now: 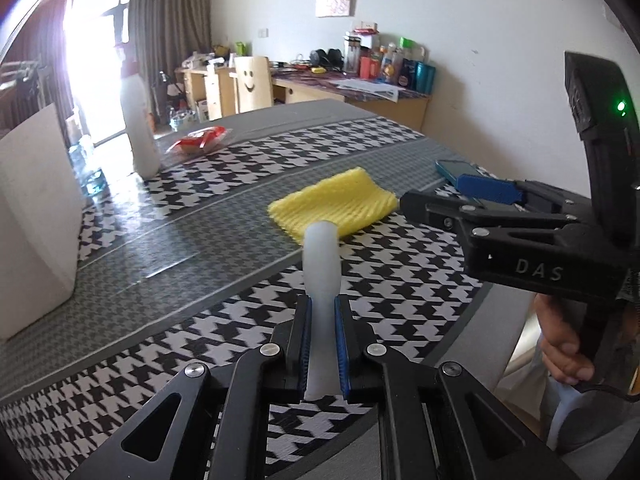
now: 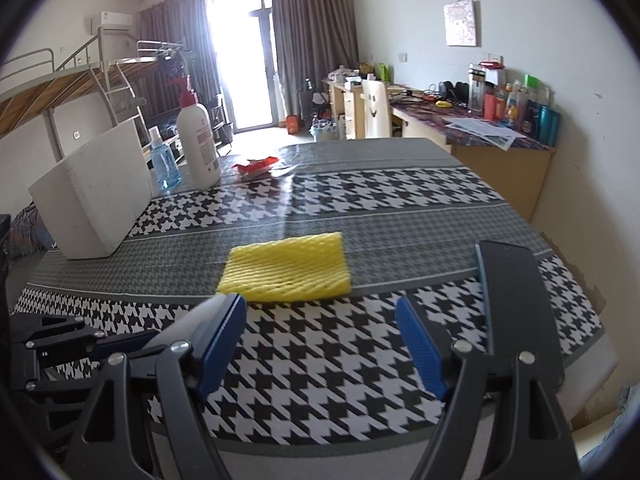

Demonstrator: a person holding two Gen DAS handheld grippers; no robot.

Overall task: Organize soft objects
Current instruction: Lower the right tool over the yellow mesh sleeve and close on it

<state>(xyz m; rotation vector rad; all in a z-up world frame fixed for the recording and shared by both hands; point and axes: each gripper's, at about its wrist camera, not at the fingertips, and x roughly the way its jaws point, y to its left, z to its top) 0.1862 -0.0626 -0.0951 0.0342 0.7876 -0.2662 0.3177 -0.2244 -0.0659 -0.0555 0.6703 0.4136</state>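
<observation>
On the houndstooth bench (image 2: 360,380) lies a yellow foam sheet (image 2: 286,272). The left tongs (image 1: 322,344) grip a white foam tube (image 1: 321,272). The right tongs (image 2: 320,344) gape wide, holding nothing.

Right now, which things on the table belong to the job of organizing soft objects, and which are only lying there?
Belong to the job:
- white foam piece, clamped in the left gripper
- yellow foam net, flat on the table
- white foam box, probably the container
- right gripper, open

Only lying there:
- white lotion bottle
- blue spray bottle
- red packet
- phone
</observation>
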